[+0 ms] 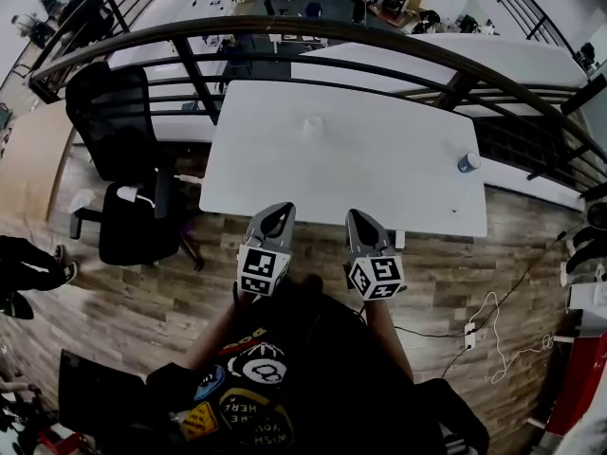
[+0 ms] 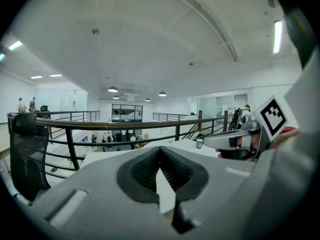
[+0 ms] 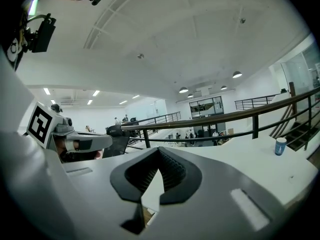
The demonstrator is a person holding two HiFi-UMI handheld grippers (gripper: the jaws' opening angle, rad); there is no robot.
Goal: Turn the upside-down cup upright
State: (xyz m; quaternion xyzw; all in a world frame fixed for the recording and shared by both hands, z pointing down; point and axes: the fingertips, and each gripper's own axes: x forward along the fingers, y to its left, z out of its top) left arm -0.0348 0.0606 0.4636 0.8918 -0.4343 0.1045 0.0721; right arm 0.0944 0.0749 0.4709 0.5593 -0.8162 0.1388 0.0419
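Note:
A small blue cup [image 1: 468, 162] stands near the right edge of the white table [image 1: 379, 169]. It also shows far off as the blue cup [image 2: 199, 143] in the left gripper view and the blue cup [image 3: 280, 146] in the right gripper view. I cannot tell which way up it is. A small pale object [image 1: 312, 124], too faint to make out, sits at the table's far middle. My left gripper [image 1: 281, 208] and right gripper [image 1: 357, 214] hover side by side at the table's near edge, well short of both objects. The left gripper [image 2: 160, 148] and right gripper [image 3: 159, 149] are both shut with nothing between their pads.
A black office chair [image 1: 123, 150] stands left of the table. A dark curved railing [image 1: 379, 36] runs behind the table. A power strip and white cables [image 1: 471, 333] lie on the wooden floor at the right.

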